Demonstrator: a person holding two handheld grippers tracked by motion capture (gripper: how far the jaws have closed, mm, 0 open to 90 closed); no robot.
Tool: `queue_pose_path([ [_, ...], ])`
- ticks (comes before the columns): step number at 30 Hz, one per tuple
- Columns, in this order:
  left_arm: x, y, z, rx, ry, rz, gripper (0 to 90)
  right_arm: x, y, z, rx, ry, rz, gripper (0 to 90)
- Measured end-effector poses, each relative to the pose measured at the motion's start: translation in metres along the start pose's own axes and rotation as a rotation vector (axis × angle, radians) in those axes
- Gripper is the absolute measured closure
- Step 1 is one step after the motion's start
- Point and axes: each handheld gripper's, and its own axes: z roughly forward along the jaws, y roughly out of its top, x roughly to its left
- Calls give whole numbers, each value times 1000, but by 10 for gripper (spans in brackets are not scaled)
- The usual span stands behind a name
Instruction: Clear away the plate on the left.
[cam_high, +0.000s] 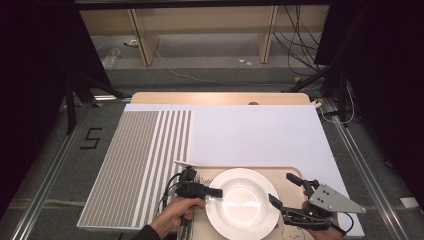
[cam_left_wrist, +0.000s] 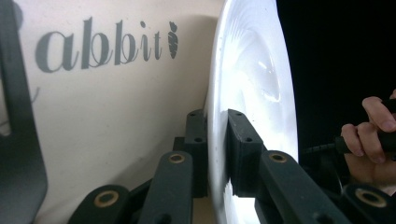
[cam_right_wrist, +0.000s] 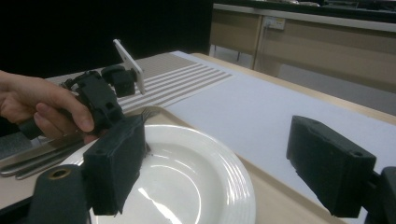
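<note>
Two tools are at work on one white plate (cam_high: 244, 202), and both sit at its rim for a reason. My left tool (cam_high: 215, 192) is clamped on the plate's left edge, one jaw under and one over, so I can tip or lift it without touching the eating surface. My right tool (cam_high: 281, 192) stands with its jaws wide apart at the opposite edge, one jaw just over the rim, gripping nothing, ready, I judge, to steady that side. Beneath the plate lies a wooden tray (cam_high: 292, 173), and cutlery (cam_right_wrist: 32, 156) rests just behind my left tool. Farther out, the white mat (cam_high: 260, 135) and striped mat (cam_high: 135, 160) on the counter (cam_high: 220, 98) leave broad open room to move.
</note>
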Motion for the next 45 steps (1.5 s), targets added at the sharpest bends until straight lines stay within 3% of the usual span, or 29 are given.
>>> queue_pose_path([
  [4, 0, 1, -1, -2, -2, 4, 795, 0, 0, 0, -3, 3, -2, 205],
  [7, -2, 3, -4, 8, -9, 24, 729, 0, 0, 0, -3, 3, -2, 205],
  [9, -5, 3, -5, 8, 23, 62, 705, 0, 0, 0, -4, 1, 2, 205],
  [14, -12, 4, -6, 18, 45, 110, 599, 0, 0, 0, 0, 2, -2, 205],
  [20, -23, 8, -16, -5, 90, 171, 493, -1, 0, 0, 0, 1, 5, 205],
  [23, -27, 9, -19, 1, 144, 217, 428, -1, 0, 1, -1, 1, 5, 205],
  [30, -34, 12, -30, -11, 195, 314, 373, 0, 0, 0, -6, 2, 4, 205],
  [32, -37, 12, -33, -16, 194, 328, 363, 0, 0, 0, -6, 3, 6, 205],
  [37, -43, 12, -38, -47, 210, 388, 333, 0, 0, 0, -6, 2, 8, 205],
  [45, -49, 6, -49, -135, 202, 471, 305, -1, 0, -1, -1, 6, 11, 205],
])
